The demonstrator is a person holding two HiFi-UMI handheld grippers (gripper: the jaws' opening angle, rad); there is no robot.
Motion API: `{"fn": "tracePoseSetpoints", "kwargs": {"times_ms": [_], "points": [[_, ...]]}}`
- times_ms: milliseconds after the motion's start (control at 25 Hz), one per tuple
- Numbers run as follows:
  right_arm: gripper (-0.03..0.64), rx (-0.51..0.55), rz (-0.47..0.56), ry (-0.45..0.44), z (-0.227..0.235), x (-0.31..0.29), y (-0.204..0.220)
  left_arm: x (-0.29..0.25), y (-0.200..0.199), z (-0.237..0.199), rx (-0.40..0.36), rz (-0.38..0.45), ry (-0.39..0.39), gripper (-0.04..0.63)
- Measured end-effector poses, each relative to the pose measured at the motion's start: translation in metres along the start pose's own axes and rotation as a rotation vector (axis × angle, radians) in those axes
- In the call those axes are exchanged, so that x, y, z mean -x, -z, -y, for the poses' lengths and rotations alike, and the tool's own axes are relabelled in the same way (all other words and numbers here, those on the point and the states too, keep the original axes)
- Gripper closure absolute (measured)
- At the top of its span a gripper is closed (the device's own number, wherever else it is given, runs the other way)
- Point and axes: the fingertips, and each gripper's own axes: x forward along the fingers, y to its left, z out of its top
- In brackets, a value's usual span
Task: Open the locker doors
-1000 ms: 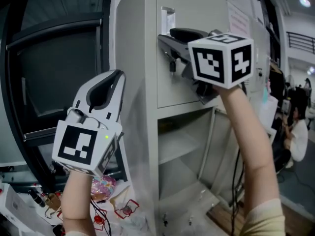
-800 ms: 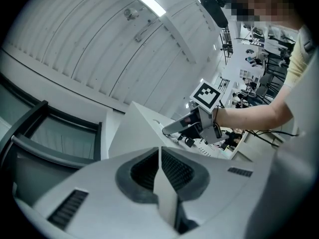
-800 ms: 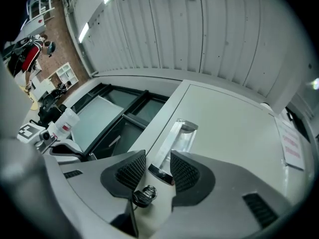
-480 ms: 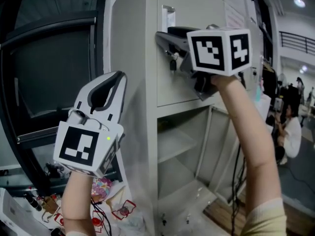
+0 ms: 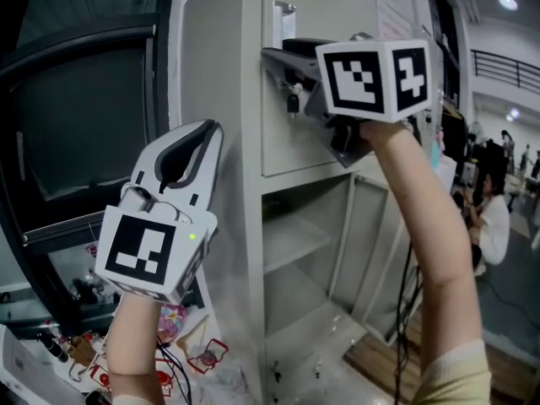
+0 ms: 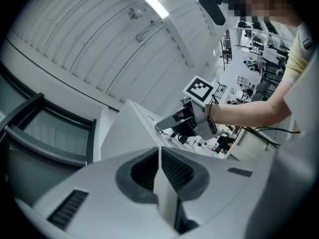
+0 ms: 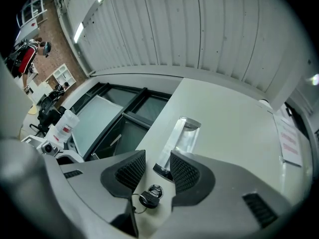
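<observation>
grey locker (image 5: 218, 99) with 2 grippers raised before it, head view and both gripper views.

left gripper (image 5: 205, 129): held up in front of the locker's side panel, touching nothing. its gripper view shows the 2 ribbed pads (image 6: 175, 169) pressed flat against each other with nothing between them. its marker cube (image 5: 143, 251) faces the head camera.

right gripper (image 7: 157, 157): held higher, against the front of the upper door (image 5: 295, 146), which is closed. the jaws stand well apart. the lower end of the clear handle (image 7: 182, 133) lies between the pads; a gap shows on the left side of the handle, so it is not clamped. just below the jaws sits the lock with a black key (image 7: 149, 198) in it, a ring hanging from the key. the handle stands upright on the door, near its left edge. this gripper's marker cube (image 5: 371, 78) hides most of the jaws in the head view.

lower compartment: its door (image 5: 375, 243) is swung open to the right, showing a bare shelf (image 5: 291, 241) inside.

surroundings: dark window frame (image 5: 84, 125) to the left of the locker; cables and small coloured items (image 5: 181, 323) on the floor at lower left; a seated person (image 5: 496, 226) in the background at right.
</observation>
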Motion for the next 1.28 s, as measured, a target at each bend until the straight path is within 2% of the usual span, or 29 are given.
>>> {"fn": "tracePoseSetpoints", "kwargs": {"times_ms": [360, 600, 760, 920, 1160, 1280], "points": [[0.48, 0.006, 0.021, -0.038, -0.008, 0.013, -0.006, 0.002, 0.005, 0.0, -0.004, -0.043, -0.023, 0.591], [0.48, 0.041, 0.025, -0.047, 0.001, 0.067, -0.02, -0.002, -0.025, 0.037, -0.015, -0.037, -0.032, 0.591], [0.482, 0.07, 0.025, -0.096, -0.017, 0.08, -0.025, -0.003, -0.035, 0.045, -0.02, -0.029, -0.03, 0.591], [0.48, 0.143, 0.059, 0.005, -0.011, 0.085, -0.03, -0.004, -0.042, 0.051, -0.02, -0.027, -0.027, 0.591], [0.442, 0.13, 0.096, 0.088, -0.005, 0.091, -0.039, 0.006, -0.05, 0.049, -0.006, -0.017, -0.046, 0.591], [0.431, 0.188, 0.079, 0.161, -0.006, 0.085, -0.039, 0.008, -0.05, 0.052, -0.011, -0.02, -0.041, 0.591]]}}
